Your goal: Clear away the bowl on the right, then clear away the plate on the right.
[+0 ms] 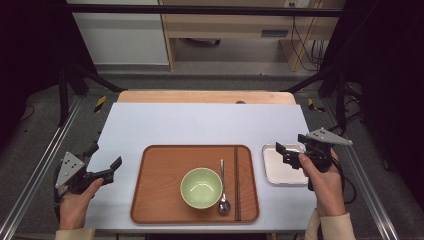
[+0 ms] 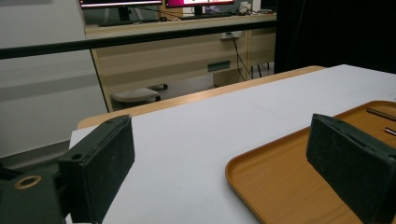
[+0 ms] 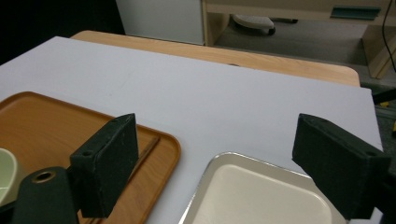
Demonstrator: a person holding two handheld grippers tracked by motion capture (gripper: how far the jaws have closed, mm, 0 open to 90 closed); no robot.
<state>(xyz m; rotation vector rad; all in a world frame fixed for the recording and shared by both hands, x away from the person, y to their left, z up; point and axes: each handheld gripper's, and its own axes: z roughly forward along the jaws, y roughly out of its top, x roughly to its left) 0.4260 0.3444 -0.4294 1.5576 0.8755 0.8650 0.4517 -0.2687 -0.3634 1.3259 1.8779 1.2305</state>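
Meanwhile, the left gripper hovered over the table's left edge, jaws spread wide and holding nothing, just beside the left rim of the wooden tray. On that tray, near its front edge, stood a green bowl, with a spoon and chopsticks lying to its right. The right gripper hung wide apart and empty over the small white tray at the table's right edge.

A green bowl, spoon and chopsticks sit on the wooden tray.
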